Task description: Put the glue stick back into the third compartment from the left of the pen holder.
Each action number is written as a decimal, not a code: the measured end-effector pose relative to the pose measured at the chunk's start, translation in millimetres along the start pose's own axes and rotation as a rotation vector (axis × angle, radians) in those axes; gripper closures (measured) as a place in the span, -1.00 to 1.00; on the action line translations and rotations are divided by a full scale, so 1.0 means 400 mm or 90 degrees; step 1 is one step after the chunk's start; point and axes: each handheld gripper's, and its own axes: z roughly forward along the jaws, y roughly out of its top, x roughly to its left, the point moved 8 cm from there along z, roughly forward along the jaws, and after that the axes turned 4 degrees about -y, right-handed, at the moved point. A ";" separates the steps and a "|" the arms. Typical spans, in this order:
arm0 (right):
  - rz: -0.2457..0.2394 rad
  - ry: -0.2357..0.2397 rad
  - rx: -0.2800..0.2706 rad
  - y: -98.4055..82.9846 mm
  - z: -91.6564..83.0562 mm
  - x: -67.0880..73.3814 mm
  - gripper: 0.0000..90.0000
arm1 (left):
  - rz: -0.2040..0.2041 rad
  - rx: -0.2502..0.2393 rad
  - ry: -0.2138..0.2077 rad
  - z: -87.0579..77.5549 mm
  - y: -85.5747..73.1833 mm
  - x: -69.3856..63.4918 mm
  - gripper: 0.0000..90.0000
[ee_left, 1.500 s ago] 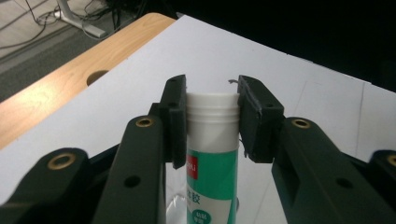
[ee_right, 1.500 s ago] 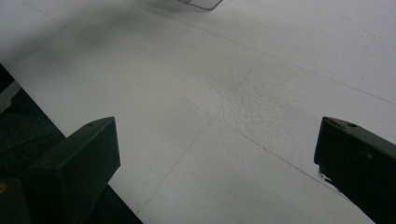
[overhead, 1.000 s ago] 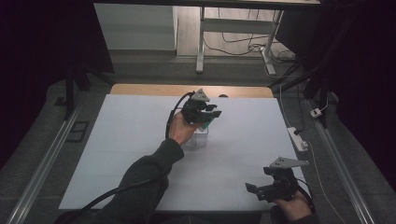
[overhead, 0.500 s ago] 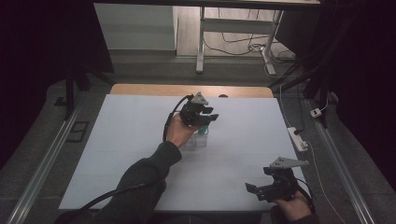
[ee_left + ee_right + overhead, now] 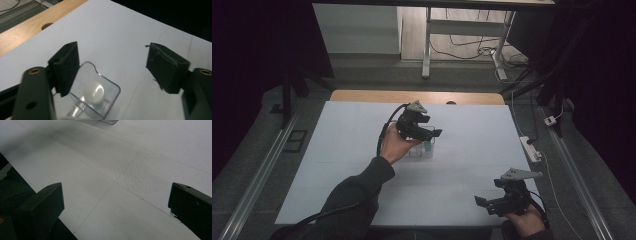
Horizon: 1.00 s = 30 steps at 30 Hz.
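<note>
I'm hovering my left claw point(image 5: 428, 134) wide open over the clear plastic container point(image 5: 93, 96) to straddle it, while the right claw point(image 5: 486, 204) is idling unclenched near the worktop point(image 5: 472, 130) edge.

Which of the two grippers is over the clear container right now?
The left gripper, open above the clear container mid-table; the right gripper sits open near the front edge.
</note>
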 end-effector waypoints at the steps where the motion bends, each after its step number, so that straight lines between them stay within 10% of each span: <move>1: 0.000 0.000 0.000 0.000 0.000 0.000 -1.00 | -0.001 0.004 0.002 -0.006 -0.004 -0.002 -0.51; 15: -0.001 -0.004 0.005 0.000 0.002 0.000 -1.00 | -0.037 0.034 -0.009 -0.095 -0.097 -0.023 -0.97; 30: 0.000 -0.001 0.008 0.001 0.005 0.001 -1.00 | -0.086 0.036 -0.033 -0.230 -0.241 -0.055 -1.00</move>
